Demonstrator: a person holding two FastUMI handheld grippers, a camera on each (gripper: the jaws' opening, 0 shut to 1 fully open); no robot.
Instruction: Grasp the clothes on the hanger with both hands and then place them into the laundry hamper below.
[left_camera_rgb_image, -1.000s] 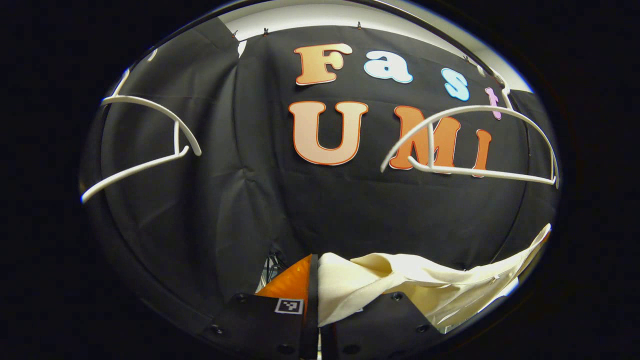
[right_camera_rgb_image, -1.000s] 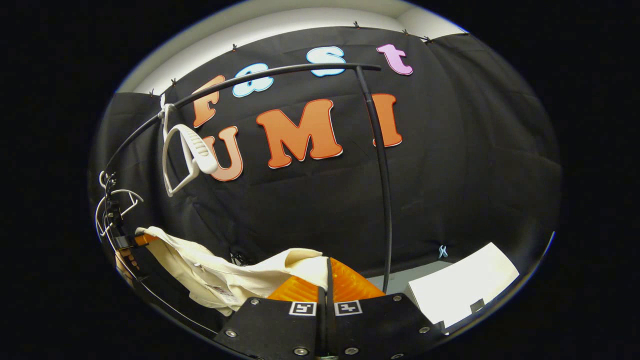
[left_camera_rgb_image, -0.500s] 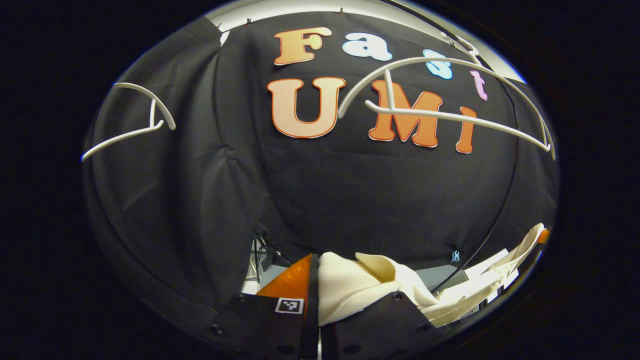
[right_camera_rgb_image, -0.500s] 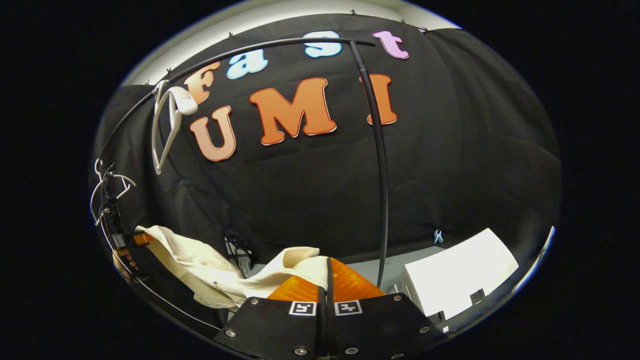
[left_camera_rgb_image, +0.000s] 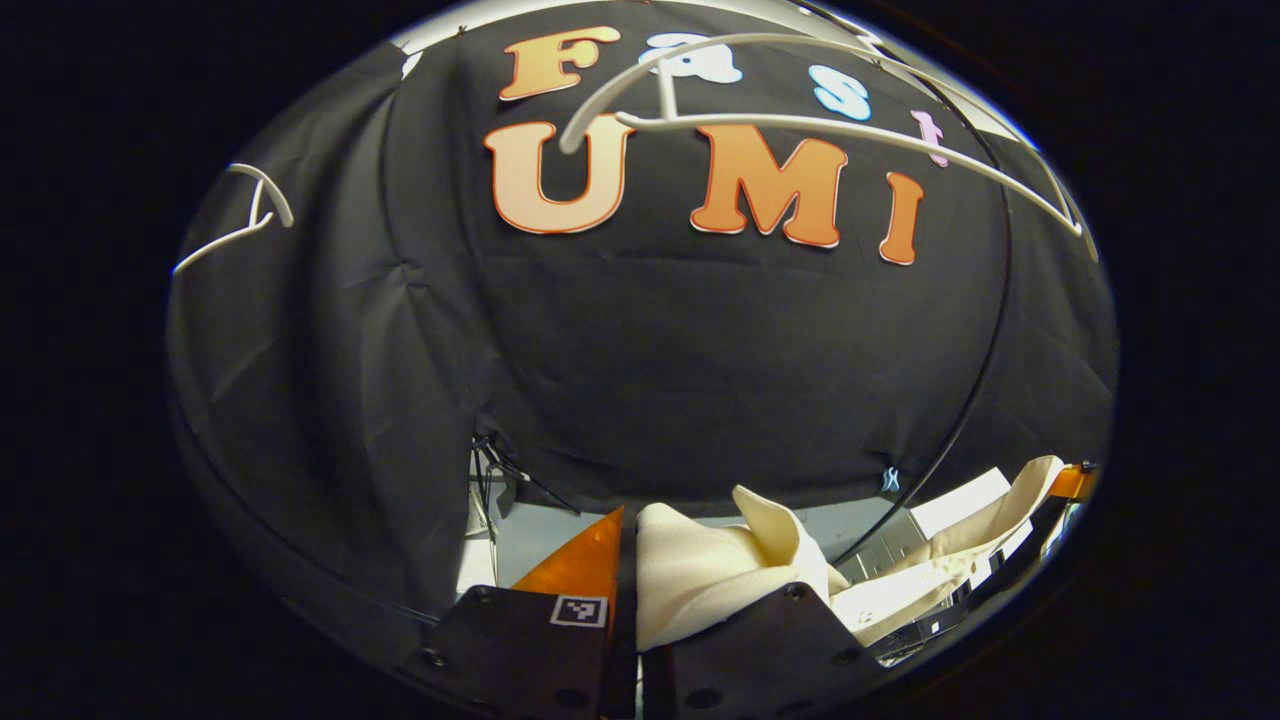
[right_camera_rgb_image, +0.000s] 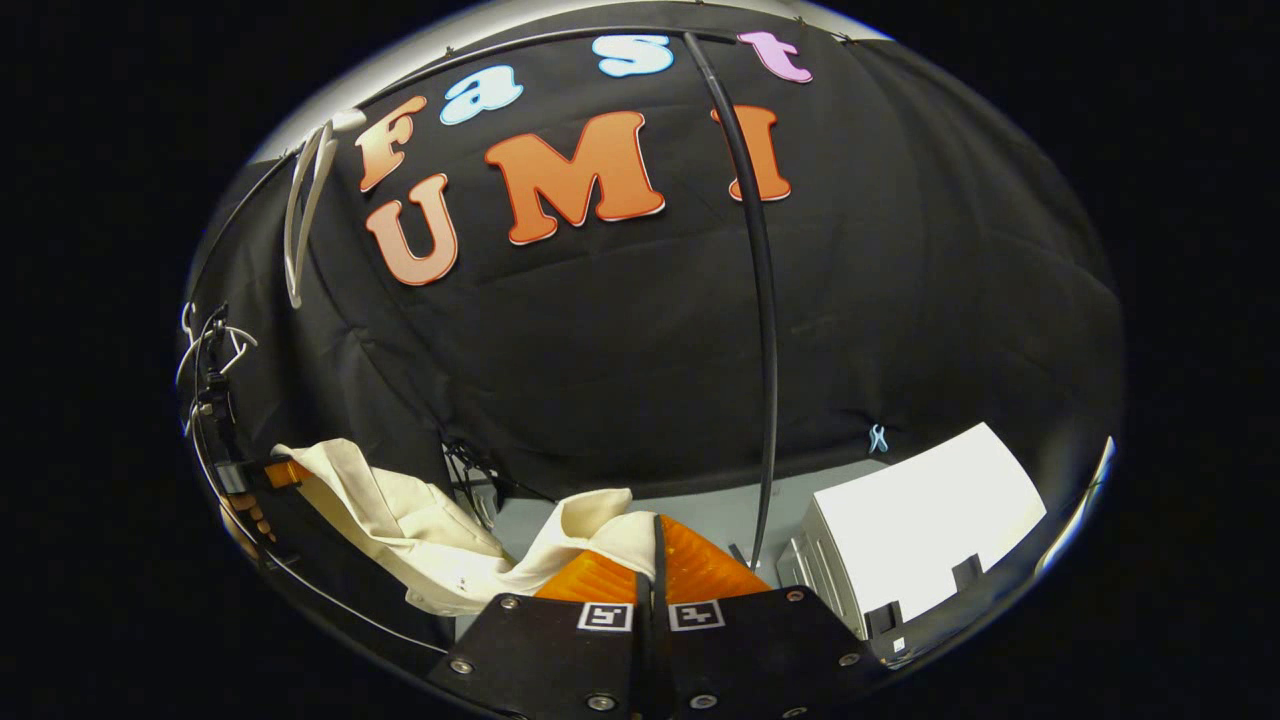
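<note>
Cream garment slung between 2 tools, off its hanger. Left tool pressed together, pinching one end of cloth. Right tool likewise pinching other end. Garment sags low in front of black wall. 2 bare white hangers up on black rail. White box on floor, right.
</note>
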